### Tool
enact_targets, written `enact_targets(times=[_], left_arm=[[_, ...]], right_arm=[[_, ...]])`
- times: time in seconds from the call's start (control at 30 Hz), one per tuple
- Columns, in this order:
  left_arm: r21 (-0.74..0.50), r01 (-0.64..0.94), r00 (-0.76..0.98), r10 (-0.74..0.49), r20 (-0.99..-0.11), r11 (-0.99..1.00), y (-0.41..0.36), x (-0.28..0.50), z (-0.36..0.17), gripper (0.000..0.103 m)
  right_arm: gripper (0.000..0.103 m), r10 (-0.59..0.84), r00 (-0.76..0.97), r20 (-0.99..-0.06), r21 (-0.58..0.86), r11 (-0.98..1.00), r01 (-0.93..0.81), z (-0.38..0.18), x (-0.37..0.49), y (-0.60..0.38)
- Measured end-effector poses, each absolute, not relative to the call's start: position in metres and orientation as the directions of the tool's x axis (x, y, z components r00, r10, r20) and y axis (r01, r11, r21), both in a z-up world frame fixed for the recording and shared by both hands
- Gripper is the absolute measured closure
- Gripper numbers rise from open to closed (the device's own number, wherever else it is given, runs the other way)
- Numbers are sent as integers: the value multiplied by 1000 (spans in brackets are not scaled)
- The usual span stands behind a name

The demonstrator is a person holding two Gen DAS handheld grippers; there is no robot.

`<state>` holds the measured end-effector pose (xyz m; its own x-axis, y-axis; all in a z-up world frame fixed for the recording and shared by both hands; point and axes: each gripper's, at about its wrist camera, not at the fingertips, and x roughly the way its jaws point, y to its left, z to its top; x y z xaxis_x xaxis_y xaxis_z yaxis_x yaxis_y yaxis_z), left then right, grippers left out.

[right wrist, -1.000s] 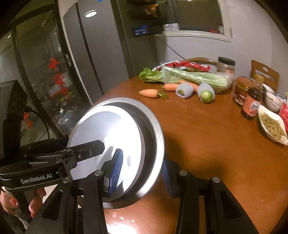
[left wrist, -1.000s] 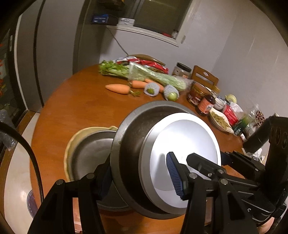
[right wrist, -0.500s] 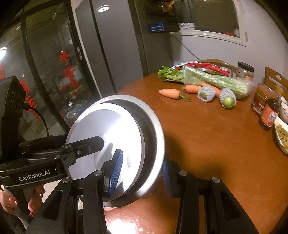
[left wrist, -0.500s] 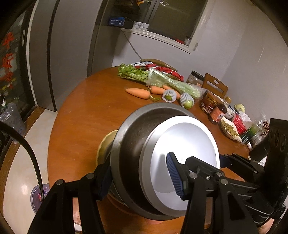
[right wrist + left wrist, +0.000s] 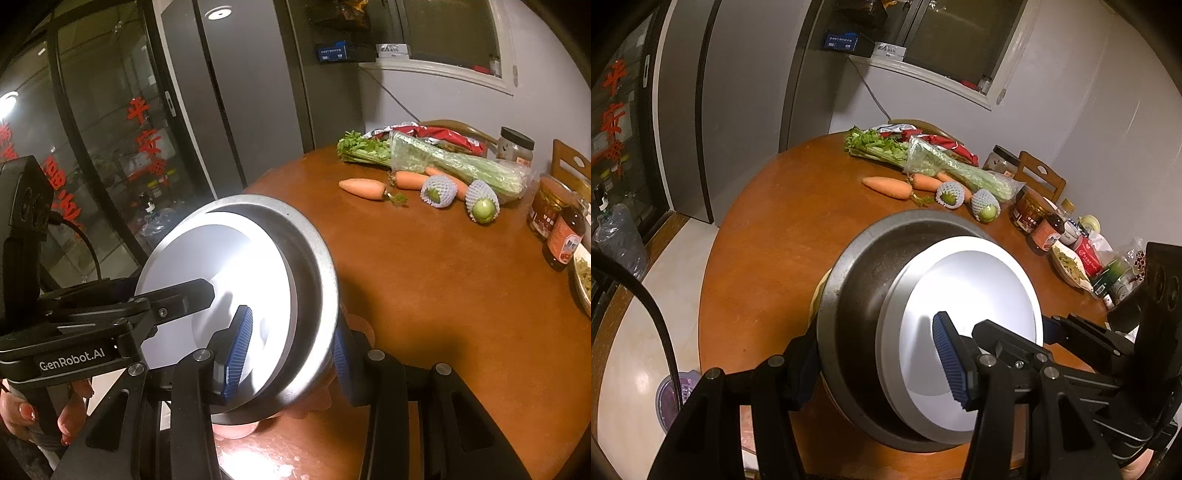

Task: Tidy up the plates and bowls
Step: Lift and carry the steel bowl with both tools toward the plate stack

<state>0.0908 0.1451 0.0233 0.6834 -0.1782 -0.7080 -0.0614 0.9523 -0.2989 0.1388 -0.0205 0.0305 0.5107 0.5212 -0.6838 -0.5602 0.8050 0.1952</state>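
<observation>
Both grippers have carried the metal bowl [image 5: 857, 295] over the yellow plate [image 5: 817, 295], now nearly hidden. Left gripper [image 5: 875, 354] and right gripper [image 5: 291, 350] clamp its rim, white plate [image 5: 207, 273] inside; only the right view shows a hand [image 5: 22, 417] at eight o'clock.

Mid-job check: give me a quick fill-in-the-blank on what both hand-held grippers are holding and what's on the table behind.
1. Both the left hand-held gripper and the right hand-held gripper clamp the rim of the grey metal ____.
2. Nested inside the grey metal bowl sits a ____ plate.
3. The orange vegetables on the round table are ____.

Missing words: bowl; white; carrots
</observation>
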Motion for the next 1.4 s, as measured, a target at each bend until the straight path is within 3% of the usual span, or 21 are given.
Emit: enact_targets(times=[1.4], left_arm=[[-274, -81, 650, -157, -744, 958, 146, 107, -1, 47]], right_arm=[[60, 501, 464, -730, 207, 810, -549, 0, 153, -7]])
